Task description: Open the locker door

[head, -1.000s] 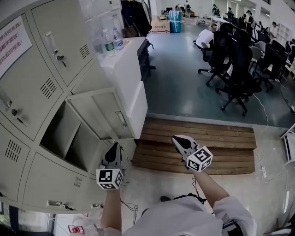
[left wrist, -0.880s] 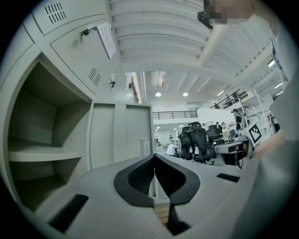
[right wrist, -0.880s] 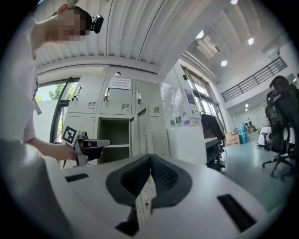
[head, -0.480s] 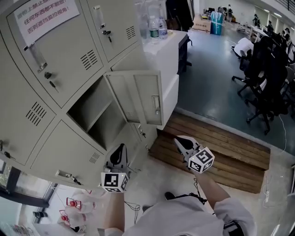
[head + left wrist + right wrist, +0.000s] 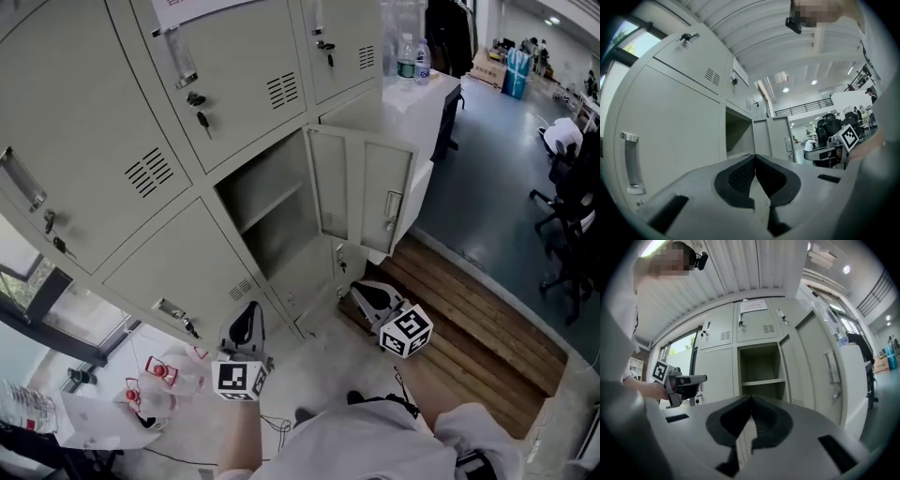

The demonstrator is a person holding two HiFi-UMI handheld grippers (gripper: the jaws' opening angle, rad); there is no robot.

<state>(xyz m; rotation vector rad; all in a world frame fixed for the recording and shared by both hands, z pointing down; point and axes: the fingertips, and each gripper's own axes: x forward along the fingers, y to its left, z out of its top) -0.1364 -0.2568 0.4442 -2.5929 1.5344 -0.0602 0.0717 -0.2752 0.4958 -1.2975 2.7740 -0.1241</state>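
In the head view, the locker door (image 5: 364,192) is seen swung wide from its bare compartment (image 5: 267,211), well apart from both grippers. It is judged stiff, light sheet metal, best taken by its handle (image 5: 392,208).

In the left gripper view, the left gripper (image 5: 754,158) fingers are closed on nothing.

In the right gripper view, the right gripper (image 5: 751,399) fingers are likewise closed and empty.

Compared with the earlier frames, the door has stayed open; the head camera has seemingly turned toward the lockers.

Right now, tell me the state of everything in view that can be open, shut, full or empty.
locker door: open, swung out to the side.
open compartment: empty, one shelf inside.
locker above it: shut, key in the lock.
left gripper: shut, holding nothing.
right gripper: shut, holding nothing.
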